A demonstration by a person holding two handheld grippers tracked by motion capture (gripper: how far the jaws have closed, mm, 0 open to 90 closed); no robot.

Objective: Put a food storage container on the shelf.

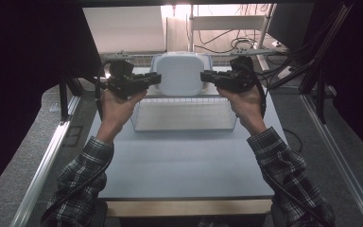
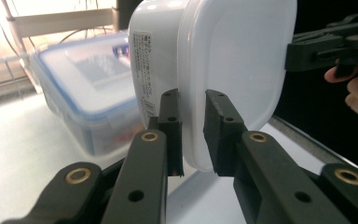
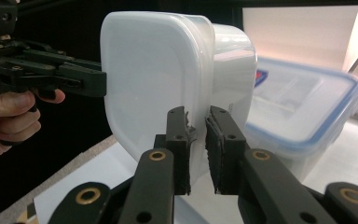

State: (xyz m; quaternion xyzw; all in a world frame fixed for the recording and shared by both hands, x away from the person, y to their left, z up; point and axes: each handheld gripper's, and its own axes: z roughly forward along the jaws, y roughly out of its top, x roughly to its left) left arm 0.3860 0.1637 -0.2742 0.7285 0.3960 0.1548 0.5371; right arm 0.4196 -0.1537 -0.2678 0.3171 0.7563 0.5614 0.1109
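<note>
A white plastic container (image 1: 179, 73) with a rounded square lid hangs tipped on its side above the far part of the table, its lid facing me. My left gripper (image 1: 157, 78) is shut on its left rim, and in the left gripper view the jaws (image 2: 191, 100) pinch the lid edge of the container (image 2: 233, 51). From the other side, my right gripper (image 1: 204, 75) is shut on the right rim; its own view shows the jaws (image 3: 196, 116) clamped on the container's (image 3: 149, 70) edge. Each gripper also appears across the container in the other's view: the right gripper (image 2: 307, 51) and the left gripper (image 3: 88, 81).
A clear box with a blue-rimmed lid (image 2: 84, 88) (image 3: 303, 102) stands on the table just behind the held container. A wire basket (image 1: 184, 116) sits below and in front of it. The grey table (image 1: 184, 161) stretches toward me; dark frames and cables flank both sides.
</note>
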